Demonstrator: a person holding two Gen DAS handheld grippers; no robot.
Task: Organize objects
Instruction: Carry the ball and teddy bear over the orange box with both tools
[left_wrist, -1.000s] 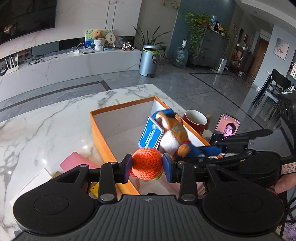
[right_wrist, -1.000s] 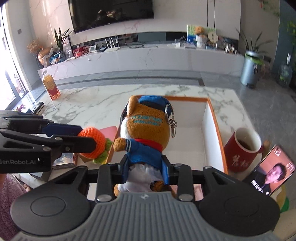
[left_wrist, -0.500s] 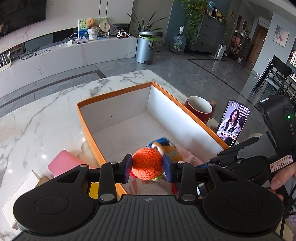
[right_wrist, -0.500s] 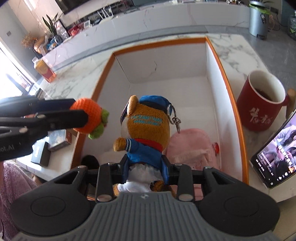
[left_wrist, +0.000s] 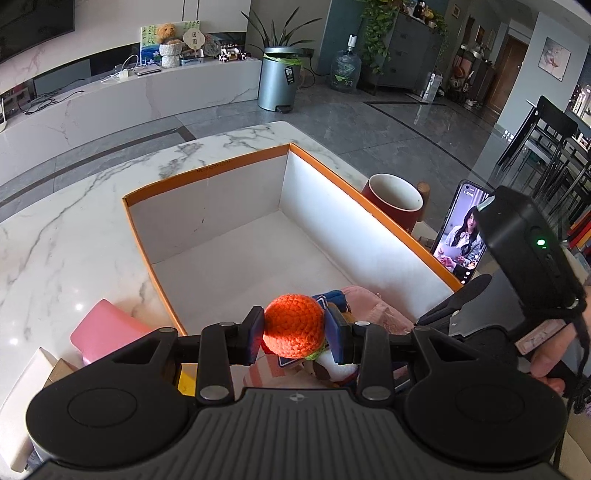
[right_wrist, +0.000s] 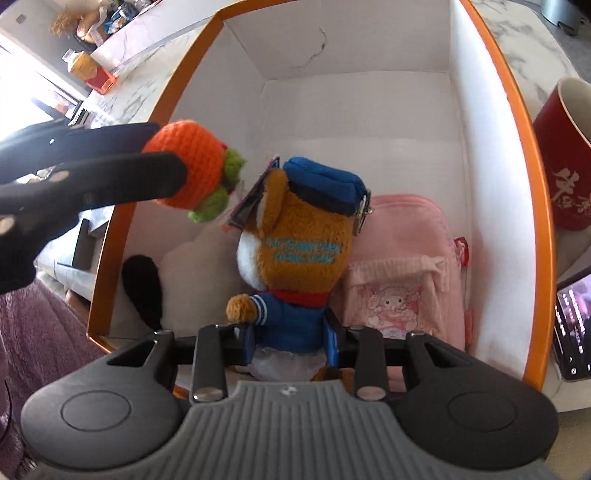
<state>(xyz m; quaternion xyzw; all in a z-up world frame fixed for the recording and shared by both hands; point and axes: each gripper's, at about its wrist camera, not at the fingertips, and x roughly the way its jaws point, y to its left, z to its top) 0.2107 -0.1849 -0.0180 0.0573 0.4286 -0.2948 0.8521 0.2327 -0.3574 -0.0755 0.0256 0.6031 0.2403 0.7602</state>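
Two soft toys: your left gripper (left_wrist: 294, 334) pinched the squashy crochet orange (left_wrist: 293, 325) mid-body; right gripper (right_wrist: 290, 343) jaws were opening around the plush bear (right_wrist: 295, 254) at its waist.

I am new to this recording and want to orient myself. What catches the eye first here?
The round orange crocheted toy, clamped in the left gripper above the near end of the orange-rimmed white box. Inside it, the brown plush bear in blue cap sits between the right gripper's opening jaws, beside a pink pouch.
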